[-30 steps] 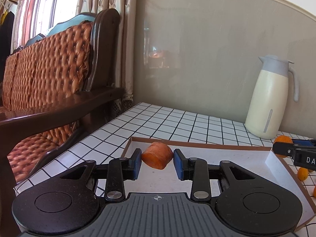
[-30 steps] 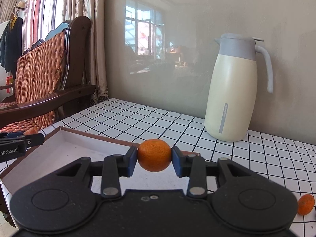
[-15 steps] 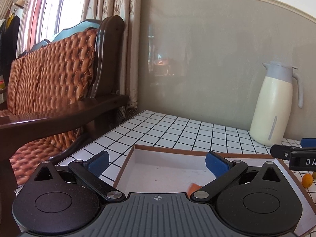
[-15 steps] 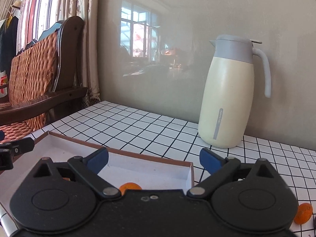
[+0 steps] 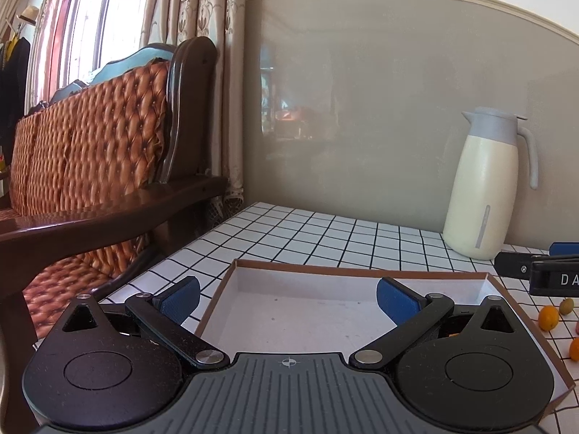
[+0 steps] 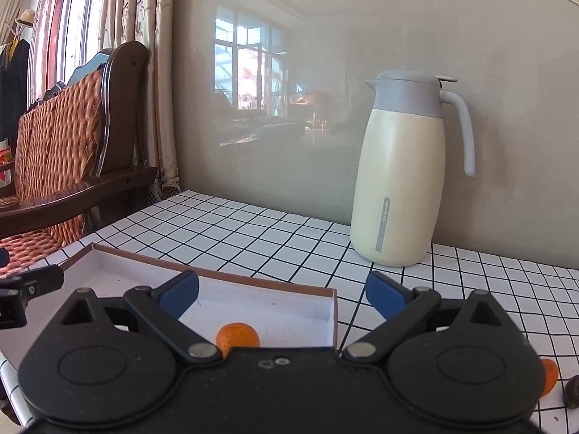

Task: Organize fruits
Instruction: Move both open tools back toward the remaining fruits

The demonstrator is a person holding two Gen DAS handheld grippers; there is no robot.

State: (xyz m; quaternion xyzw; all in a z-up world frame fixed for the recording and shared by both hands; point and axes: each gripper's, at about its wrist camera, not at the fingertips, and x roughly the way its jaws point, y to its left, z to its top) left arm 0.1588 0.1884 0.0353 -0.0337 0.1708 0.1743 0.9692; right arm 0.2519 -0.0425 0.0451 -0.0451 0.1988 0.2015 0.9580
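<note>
A shallow cardboard tray with a white inside (image 5: 347, 271) (image 6: 217, 277) lies on the tiled table. My left gripper (image 5: 287, 298) is open above the tray's near-left part, with nothing between its blue pads. My right gripper (image 6: 282, 294) is open over the tray's right end. An orange (image 6: 237, 337) rests in the tray just below it, partly hidden by the gripper body. The other fruit dropped from the left gripper is hidden, apart from a sliver of orange (image 5: 452, 334). Small loose fruits (image 5: 549, 318) lie on the table right of the tray.
A cream jug with a grey lid (image 6: 401, 188) (image 5: 485, 188) stands at the back by the wall. A tufted wooden bench (image 5: 94, 159) borders the table's left edge. An orange fruit (image 6: 548, 379) and a dark one (image 6: 572, 392) lie at the right.
Both grippers opened wide and let go of their fruits, which dropped into the tray. Both hands drew back and slightly up.
</note>
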